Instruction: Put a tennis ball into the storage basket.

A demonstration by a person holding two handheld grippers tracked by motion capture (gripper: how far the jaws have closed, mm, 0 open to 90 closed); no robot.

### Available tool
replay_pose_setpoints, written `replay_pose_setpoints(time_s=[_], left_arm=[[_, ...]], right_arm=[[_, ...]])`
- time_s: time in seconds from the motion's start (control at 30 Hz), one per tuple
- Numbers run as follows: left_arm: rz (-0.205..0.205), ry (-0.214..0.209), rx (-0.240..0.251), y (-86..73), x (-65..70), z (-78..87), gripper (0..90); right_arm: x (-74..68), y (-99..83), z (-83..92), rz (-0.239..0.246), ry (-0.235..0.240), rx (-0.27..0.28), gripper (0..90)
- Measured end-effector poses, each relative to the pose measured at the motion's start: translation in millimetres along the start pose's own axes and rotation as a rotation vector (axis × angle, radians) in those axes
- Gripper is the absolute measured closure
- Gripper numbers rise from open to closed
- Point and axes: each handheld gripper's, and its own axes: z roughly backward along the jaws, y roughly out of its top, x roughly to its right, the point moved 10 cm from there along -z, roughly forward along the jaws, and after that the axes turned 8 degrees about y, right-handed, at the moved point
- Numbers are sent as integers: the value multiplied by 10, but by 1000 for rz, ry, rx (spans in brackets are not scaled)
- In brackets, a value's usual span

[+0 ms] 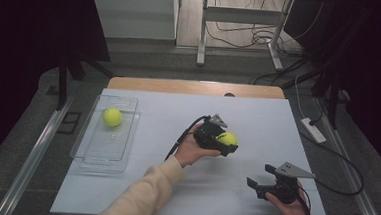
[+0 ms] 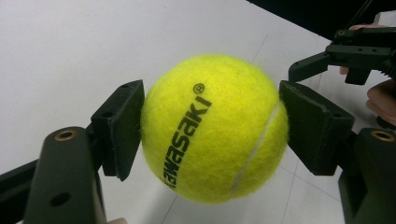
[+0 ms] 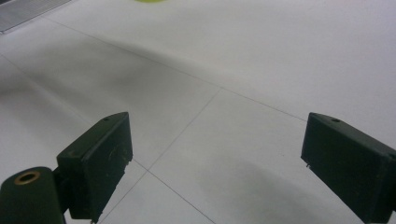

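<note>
A yellow tennis ball (image 2: 215, 128) sits between both pads of my left gripper (image 1: 226, 142), which is shut on it above the middle of the white table (image 1: 257, 121). That held ball (image 1: 227, 138) shows beside the black gripper body in the high view. A second tennis ball (image 1: 112, 117) lies inside a clear plastic tray (image 1: 93, 151) at the left. My right gripper (image 1: 258, 176) rests near the front right of the table, its jaws wide apart with nothing between them (image 3: 215, 154). From the left gripper view the right gripper (image 2: 322, 63) appears at the upper right.
A wooden strip (image 1: 194, 87) borders the table's far edge. Cables and a power strip (image 1: 313, 130) lie on the floor to the right. A white table frame (image 1: 243, 25) stands behind. A sliver of the yellow ball (image 3: 150, 1) peeks in at the top of the right gripper view.
</note>
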Motion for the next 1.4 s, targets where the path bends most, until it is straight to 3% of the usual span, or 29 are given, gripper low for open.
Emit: replay_pose_setpoints(time_s=[0.87, 1.4], left_arm=[[27, 41, 47, -8, -198, 281, 270], [68, 74, 89, -28, -373, 497, 270]], right_arm=[[10, 8, 15, -7, 0, 10, 87], [5, 0, 9, -3, 1, 5, 87]])
